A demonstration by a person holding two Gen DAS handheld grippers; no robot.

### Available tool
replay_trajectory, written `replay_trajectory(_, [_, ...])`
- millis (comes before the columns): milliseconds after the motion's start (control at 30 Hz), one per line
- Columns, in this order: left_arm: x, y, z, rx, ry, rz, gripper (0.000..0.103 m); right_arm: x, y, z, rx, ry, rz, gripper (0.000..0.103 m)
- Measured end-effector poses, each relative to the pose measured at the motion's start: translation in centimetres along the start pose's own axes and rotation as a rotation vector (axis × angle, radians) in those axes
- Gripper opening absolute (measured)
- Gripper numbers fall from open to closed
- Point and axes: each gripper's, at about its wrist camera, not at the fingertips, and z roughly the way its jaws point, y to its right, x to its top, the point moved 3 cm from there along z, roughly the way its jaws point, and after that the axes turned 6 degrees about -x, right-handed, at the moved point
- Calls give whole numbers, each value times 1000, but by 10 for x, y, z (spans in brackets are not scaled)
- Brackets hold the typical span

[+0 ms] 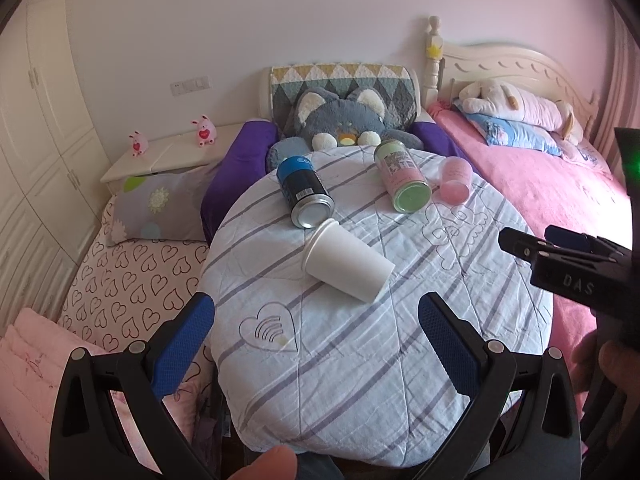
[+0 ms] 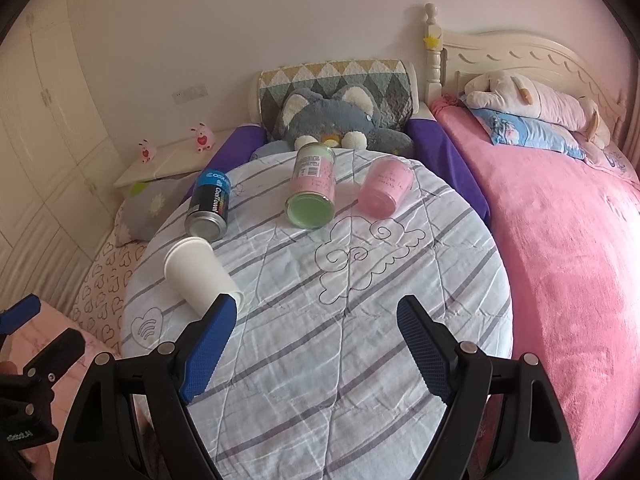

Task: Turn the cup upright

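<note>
A white paper cup (image 1: 346, 262) lies on its side on the striped quilt (image 1: 360, 360), rim toward the far left, base toward the near right. It also shows in the right wrist view (image 2: 200, 274), at the left. My left gripper (image 1: 316, 314) is open and empty, just short of the cup. My right gripper (image 2: 316, 318) is open and empty, to the right of the cup; its left finger (image 2: 212, 344) overlaps the cup's base in view. The right gripper also shows at the right edge of the left wrist view (image 1: 560, 260).
A blue-black can (image 1: 306, 192), a green-pink jar (image 1: 402, 178) and a pink cup (image 1: 454, 180) lie on their sides farther back. A grey plush cat (image 1: 344, 120) sits behind them. A pink bed (image 1: 560, 200) is on the right, a heart-print mattress (image 1: 132, 284) on the left.
</note>
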Motion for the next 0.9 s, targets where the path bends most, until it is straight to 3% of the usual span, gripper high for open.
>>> replay_trajectory(367, [52, -8, 60, 18, -4, -6, 103, 75, 43, 118, -22, -166, 96, 84])
replay_trajectory(567, [71, -1, 86, -8, -21, 11, 103, 110, 67, 176, -30, -276, 162, 84])
replay_trajectory(767, [78, 7, 101, -34, -33, 26, 103, 126, 82, 213, 5, -399, 250, 84])
replay_trajectory(900, [79, 10, 107, -46, -41, 25, 103, 132, 83, 220, 9, -425, 269, 84])
